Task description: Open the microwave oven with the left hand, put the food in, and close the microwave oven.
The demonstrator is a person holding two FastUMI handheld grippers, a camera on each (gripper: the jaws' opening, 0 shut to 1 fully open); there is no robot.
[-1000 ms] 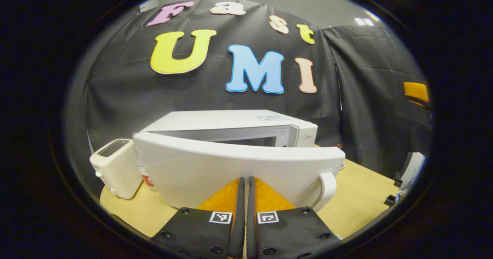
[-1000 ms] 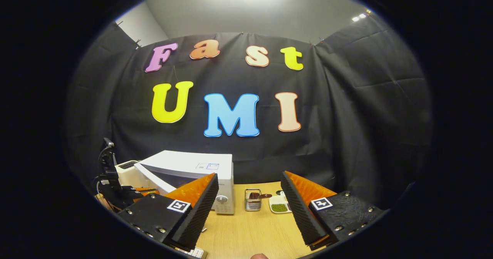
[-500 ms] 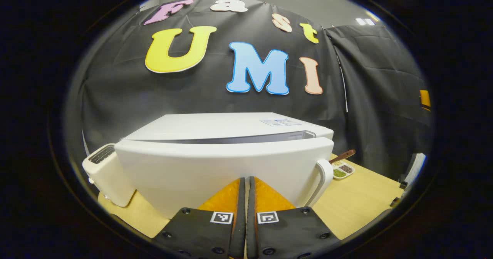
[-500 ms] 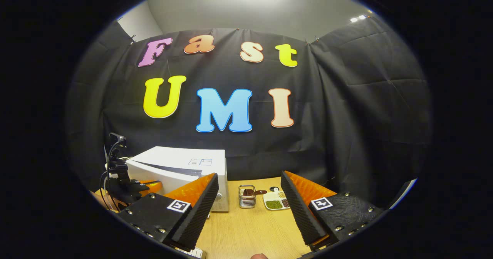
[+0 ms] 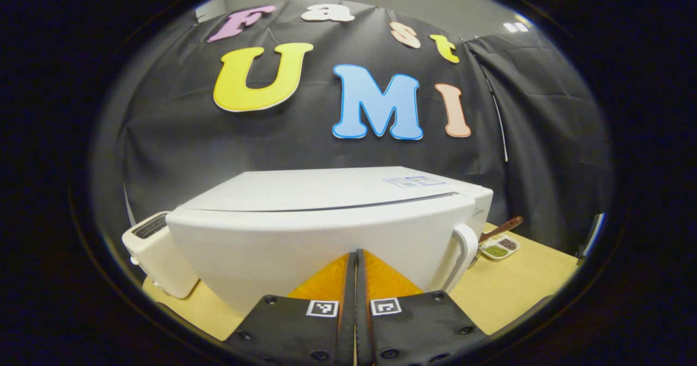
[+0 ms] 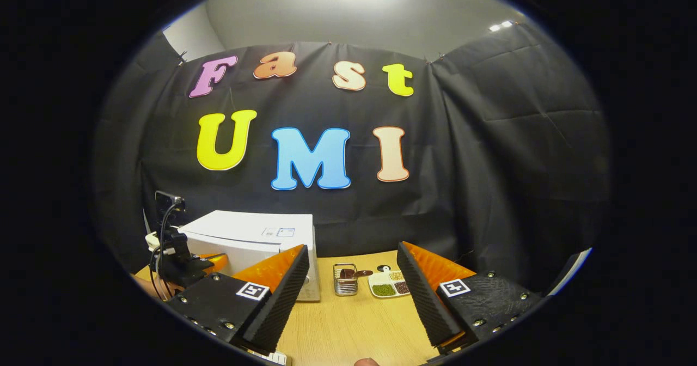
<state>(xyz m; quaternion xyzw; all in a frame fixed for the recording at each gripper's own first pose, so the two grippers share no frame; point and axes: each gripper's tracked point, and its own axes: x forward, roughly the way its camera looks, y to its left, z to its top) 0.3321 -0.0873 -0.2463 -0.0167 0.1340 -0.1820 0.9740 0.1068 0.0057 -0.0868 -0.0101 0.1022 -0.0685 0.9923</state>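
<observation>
- Pushing the white microwave oven door (image 5: pixel 326 246) flat shut with my closed left gripper (image 5: pixel 356 262), handle (image 5: pixel 463 257) at three o'clock.
- My right gripper (image 6: pixel 351 279) hangs open, holding nothing.

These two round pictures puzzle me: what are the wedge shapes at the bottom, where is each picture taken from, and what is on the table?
A person holds a two-finger tool in each hand, and a camera rides on each. In the left gripper view, the left tool has its fingers shut together, pressing on the door of a white microwave oven that looks closed. A toaster stands beside it. In the right gripper view, the right tool is open, holds nothing, and hangs over the wooden table. Farther back are a small wire basket and a dish of beans.
</observation>
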